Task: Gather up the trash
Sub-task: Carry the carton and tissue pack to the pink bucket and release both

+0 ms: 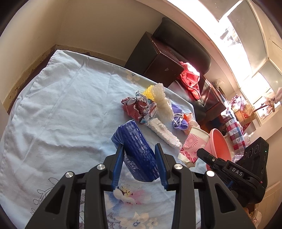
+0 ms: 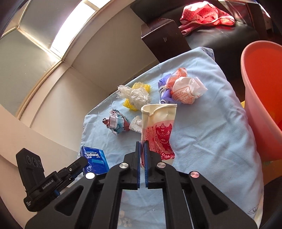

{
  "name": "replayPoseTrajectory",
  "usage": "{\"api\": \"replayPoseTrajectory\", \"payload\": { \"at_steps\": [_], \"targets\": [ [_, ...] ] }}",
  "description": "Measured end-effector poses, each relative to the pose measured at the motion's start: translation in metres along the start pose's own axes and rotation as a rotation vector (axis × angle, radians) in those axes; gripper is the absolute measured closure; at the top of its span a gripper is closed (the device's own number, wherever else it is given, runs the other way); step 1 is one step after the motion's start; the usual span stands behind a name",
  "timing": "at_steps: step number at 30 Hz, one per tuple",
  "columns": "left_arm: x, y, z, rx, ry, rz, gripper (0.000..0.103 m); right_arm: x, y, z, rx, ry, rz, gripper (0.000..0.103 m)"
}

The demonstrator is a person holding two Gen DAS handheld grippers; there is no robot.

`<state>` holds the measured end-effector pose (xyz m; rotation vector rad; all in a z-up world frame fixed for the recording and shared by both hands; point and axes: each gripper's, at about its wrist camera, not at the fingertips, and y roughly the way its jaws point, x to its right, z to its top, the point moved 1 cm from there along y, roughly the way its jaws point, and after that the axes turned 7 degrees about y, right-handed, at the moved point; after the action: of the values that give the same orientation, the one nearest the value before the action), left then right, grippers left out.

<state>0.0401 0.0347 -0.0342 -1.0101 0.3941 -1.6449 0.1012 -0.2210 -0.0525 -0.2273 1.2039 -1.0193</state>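
My left gripper (image 1: 140, 147) is closed on a blue tissue pack (image 1: 135, 148), holding it above the light blue cloth (image 1: 61, 109). The pack also shows in the right wrist view (image 2: 94, 161), with the left gripper beside it. My right gripper (image 2: 142, 143) is shut on a flattened paper cup with a red print (image 2: 158, 130); the cup also shows in the left wrist view (image 1: 193, 142). Loose trash lies on the cloth: a crumpled printed wrapper (image 1: 139, 108), a clear plastic bag (image 2: 134, 94), yellow foam net (image 2: 141, 87), white foam (image 1: 164, 134), a purple glove (image 2: 165, 89) and a white-orange bag (image 2: 186, 89).
A pink plastic basin (image 2: 260, 88) stands at the cloth's right edge; it also shows in the left wrist view (image 1: 220, 146). A dark box (image 1: 155, 58) and black sofa with red cloth (image 2: 206, 12) lie beyond the table. Walls close off the left.
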Motion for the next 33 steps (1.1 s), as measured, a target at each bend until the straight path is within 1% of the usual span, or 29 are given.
{"api": "replayPoseTrajectory", "payload": {
  "at_steps": [5, 9, 13, 16, 21, 26, 31, 33],
  "targets": [
    [0.021, 0.000, 0.003, 0.017, 0.048, -0.031, 0.068, -0.009, -0.033, -0.004, 0.107, -0.102, -0.042, 0.099],
    [0.048, 0.003, 0.006, 0.033, 0.106, -0.080, 0.068, -0.004, -0.062, -0.001, 0.203, -0.139, -0.086, 0.099],
    [0.087, 0.007, 0.009, 0.069, 0.184, -0.137, 0.068, 0.011, -0.091, 0.001, 0.292, -0.150, -0.141, 0.099],
    [0.120, 0.012, 0.010, 0.097, 0.257, -0.172, 0.068, 0.027, -0.110, 0.005, 0.340, -0.143, -0.182, 0.099],
    [0.176, 0.024, 0.006, 0.105, 0.361, -0.253, 0.068, 0.059, -0.142, 0.012, 0.425, -0.111, -0.256, 0.099],
    [0.224, 0.045, -0.002, 0.084, 0.438, -0.298, 0.068, 0.093, -0.162, 0.018, 0.461, -0.060, -0.294, 0.099],
    [0.261, 0.068, -0.013, 0.052, 0.492, -0.334, 0.068, 0.120, -0.163, 0.018, 0.452, -0.014, -0.310, 0.099],
    [0.274, 0.078, -0.018, 0.041, 0.510, -0.336, 0.068, 0.126, -0.161, 0.019, 0.449, -0.010, -0.322, 0.099]
  ]
}}
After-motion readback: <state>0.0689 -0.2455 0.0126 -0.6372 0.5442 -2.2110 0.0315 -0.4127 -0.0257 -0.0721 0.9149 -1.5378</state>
